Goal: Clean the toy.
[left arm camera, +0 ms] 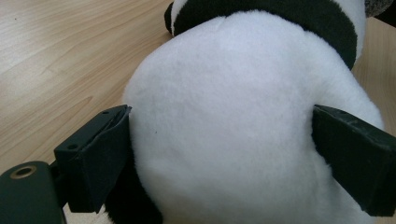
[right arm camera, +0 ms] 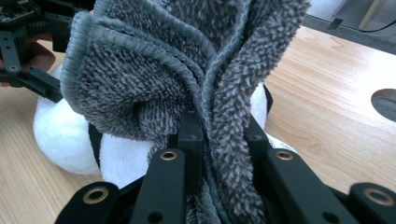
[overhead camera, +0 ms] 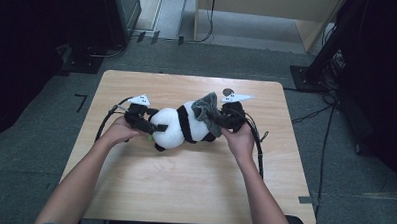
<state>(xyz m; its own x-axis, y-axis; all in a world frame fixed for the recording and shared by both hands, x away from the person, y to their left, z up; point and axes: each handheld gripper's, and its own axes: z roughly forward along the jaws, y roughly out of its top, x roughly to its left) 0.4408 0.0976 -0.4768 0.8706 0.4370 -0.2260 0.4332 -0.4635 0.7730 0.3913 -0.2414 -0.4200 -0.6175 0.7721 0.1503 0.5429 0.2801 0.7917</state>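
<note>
A black-and-white panda plush (overhead camera: pixel 178 125) lies on its side in the middle of the wooden table (overhead camera: pixel 184 186). My left gripper (overhead camera: pixel 153 125) is at its white rear end. In the left gripper view the jaws stand wide on either side of the round white body (left arm camera: pixel 229 116), their pads (left arm camera: pixel 100 154) at the fur without squeezing it in. My right gripper (overhead camera: pixel 221 120) is shut on a grey terry cloth (overhead camera: pixel 206 110), which lies bunched against the panda's other end. The cloth (right arm camera: pixel 154 60) stands up in folds between the black jaws (right arm camera: pixel 219 126), with the panda (right arm camera: pixel 65 140) behind it.
A round cable hole (overhead camera: pixel 228 91) sits in the table just behind the right gripper. Cables trail from both grippers toward the near edge. Bare tabletop lies in front of the plush; dark equipment and stands surround the table on the floor.
</note>
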